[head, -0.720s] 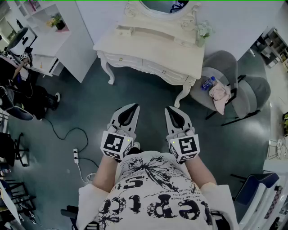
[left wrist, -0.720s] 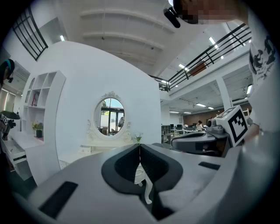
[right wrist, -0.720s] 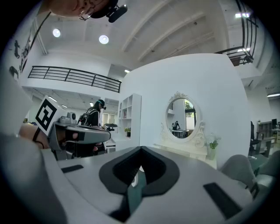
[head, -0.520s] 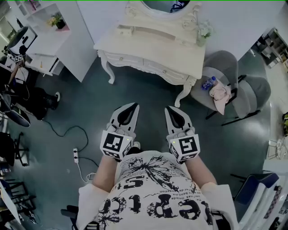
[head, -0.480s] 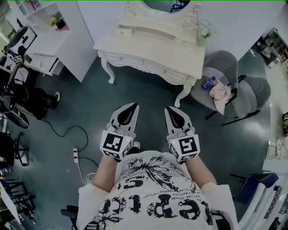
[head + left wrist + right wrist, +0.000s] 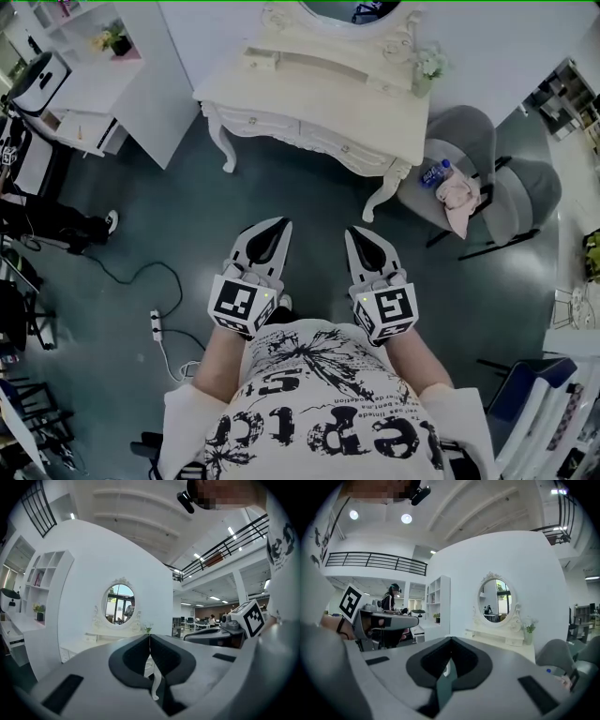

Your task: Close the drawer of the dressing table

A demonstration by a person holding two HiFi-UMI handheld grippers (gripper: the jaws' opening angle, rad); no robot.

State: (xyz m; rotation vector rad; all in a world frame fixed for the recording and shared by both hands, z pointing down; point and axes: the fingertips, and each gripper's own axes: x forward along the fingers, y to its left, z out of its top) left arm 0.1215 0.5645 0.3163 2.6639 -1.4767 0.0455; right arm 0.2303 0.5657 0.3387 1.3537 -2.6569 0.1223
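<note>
Head view: both forearms (image 6: 221,352) come out from the printed shirt (image 6: 319,403) with elbows bent. They hold the two tools side by side before the body, about level, tips toward the dressing table (image 6: 319,98). The left gripper (image 6: 281,223) has its jaws pressed together with nothing between them. The right gripper (image 6: 352,231) is likewise clenched and empty. Neither touches the furniture: bare floor (image 6: 309,202) lies between the tips and the table, which stands well apart ahead, against the white wall (image 6: 487,37) under its oval mirror (image 6: 347,7). Its drawer fronts (image 6: 337,145), along the front rail, look flush, none pulled out. A grey chair (image 6: 473,131) carrying a bottle (image 6: 433,174) and a pink cloth (image 6: 457,199) stands just beside the table's right leg.

Against the earlier frames, the hands have kept their place and the jaws their closed state. The table sits much as before, while the person (image 6: 66,225) at the left edge has slid almost out of the picture.
</note>
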